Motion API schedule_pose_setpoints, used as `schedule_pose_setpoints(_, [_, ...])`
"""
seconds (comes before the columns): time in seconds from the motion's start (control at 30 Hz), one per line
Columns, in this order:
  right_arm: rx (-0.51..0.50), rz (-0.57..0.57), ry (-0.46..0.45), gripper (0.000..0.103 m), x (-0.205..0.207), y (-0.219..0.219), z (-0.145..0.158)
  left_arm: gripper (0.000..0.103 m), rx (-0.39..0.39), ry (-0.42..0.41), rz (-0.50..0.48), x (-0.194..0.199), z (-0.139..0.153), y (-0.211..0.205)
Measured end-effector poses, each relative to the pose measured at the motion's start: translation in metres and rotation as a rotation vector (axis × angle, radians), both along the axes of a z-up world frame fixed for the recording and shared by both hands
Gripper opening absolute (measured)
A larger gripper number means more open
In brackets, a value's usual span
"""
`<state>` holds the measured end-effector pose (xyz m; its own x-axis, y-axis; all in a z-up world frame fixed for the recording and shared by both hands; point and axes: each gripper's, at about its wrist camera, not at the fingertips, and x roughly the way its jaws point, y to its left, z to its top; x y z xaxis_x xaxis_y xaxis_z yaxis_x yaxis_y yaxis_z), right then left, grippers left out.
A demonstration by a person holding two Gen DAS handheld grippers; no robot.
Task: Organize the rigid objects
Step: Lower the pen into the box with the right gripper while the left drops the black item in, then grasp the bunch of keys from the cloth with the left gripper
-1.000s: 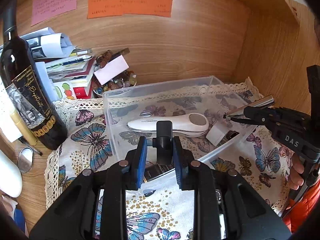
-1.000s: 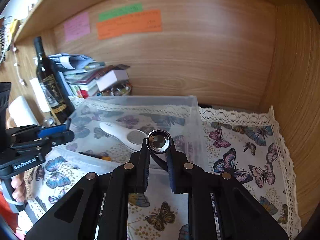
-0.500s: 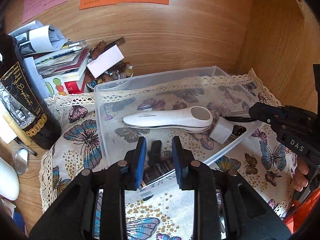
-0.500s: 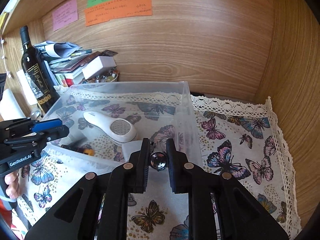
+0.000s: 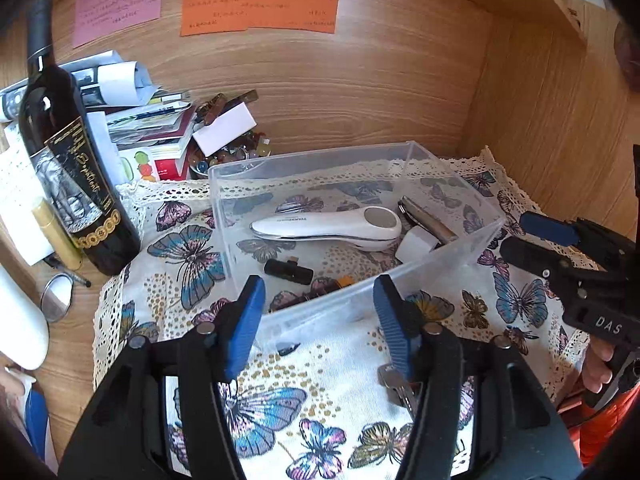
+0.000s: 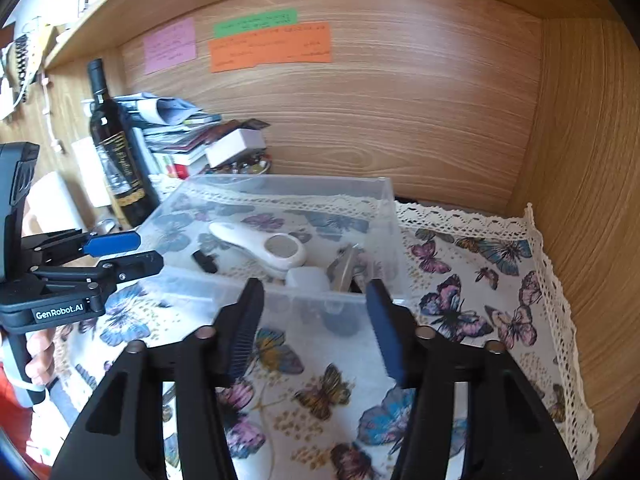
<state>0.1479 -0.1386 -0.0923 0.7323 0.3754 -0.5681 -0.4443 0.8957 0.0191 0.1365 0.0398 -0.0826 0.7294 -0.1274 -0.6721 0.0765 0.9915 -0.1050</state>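
Wooden alcove, back wall [image 5: 360,80] bearing pink, green and orange notes [image 5: 260,12]. Floor covered by a butterfly cloth [image 5: 192,256] with lace edging.

Clear bin [image 5: 440,256]: stands on the cloth, centre. Contents, both views: white handheld device [image 5: 328,229] lying flat; small black adapter [image 5: 289,271] near the front wall; metal cylinder [image 5: 428,219] at the right end, tilted; small white block [image 5: 416,243] touching the device's round head.

Left gripper [image 5: 320,312]: jaws wide apart, holding nothing, poised above the bin's near wall. From the right wrist it appears at the left edge [image 6: 120,252], fingers apart, level with the bin's left end.

Right gripper [image 6: 316,316]: jaws wide apart, empty, above the bin's front wall. From the left wrist it appears at the right edge [image 5: 552,240], beside the bin's right corner, with a bare hand [image 5: 600,364] on its handle.

Left wrist only: a dark item with an orange tip [image 5: 332,284] against the bin's front wall; a small metal piece [image 5: 394,384] on the cloth by the right finger; a round mirror [image 5: 56,296] and pale tube [image 5: 56,232] beside the wine bottle [image 5: 68,152].

Right wrist only: the cloth's bare right half up to the side wall [image 6: 580,200]; upper shelf with cables [image 6: 24,56], far left.

Both views: bottle upright left of the bin; paper stack [image 5: 132,108] and bead bowl [image 5: 228,156] behind.
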Motion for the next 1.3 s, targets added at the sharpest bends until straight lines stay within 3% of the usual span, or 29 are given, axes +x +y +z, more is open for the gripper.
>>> schedule_pose_setpoints(0.13, [0.001,0.021,0.023,0.058,-0.01,0.004,-0.007,0.068,0.01,-0.005,-0.002,-0.014,-0.001,-0.004])
schedule_pose_setpoints(0.37, [0.009,0.086,0.114,0.06,-0.019,0.019,-0.031,0.071,0.007,0.018,-0.013,-0.03,-0.011,-0.006])
schedule_pose_setpoints(0.6, [-0.073,0.19,0.208,0.06,-0.026,0.05,-0.064,0.072,-0.012,0.08,0.006,-0.038,-0.03,0.002])
schedule_pose_setpoints(0.8, [-0.125,0.213,0.232,0.06,-0.026,0.061,-0.081,0.072,-0.026,0.104,0.019,-0.042,-0.038,0.008])
schedule_pose_setpoints(0.93, [-0.135,0.221,0.216,0.032,-0.031,0.059,-0.079,0.072,-0.031,0.117,0.005,-0.038,-0.043,0.004])
schedule_pose_setpoints(1.03, [-0.141,0.218,0.21,0.02,-0.034,0.055,-0.079,0.072,-0.033,0.128,-0.014,-0.034,-0.046,-0.004])
schedule_pose_setpoints(1.3, [-0.157,0.174,0.205,0.016,-0.041,0.025,-0.079,0.072,-0.045,0.173,-0.073,-0.019,-0.055,-0.025])
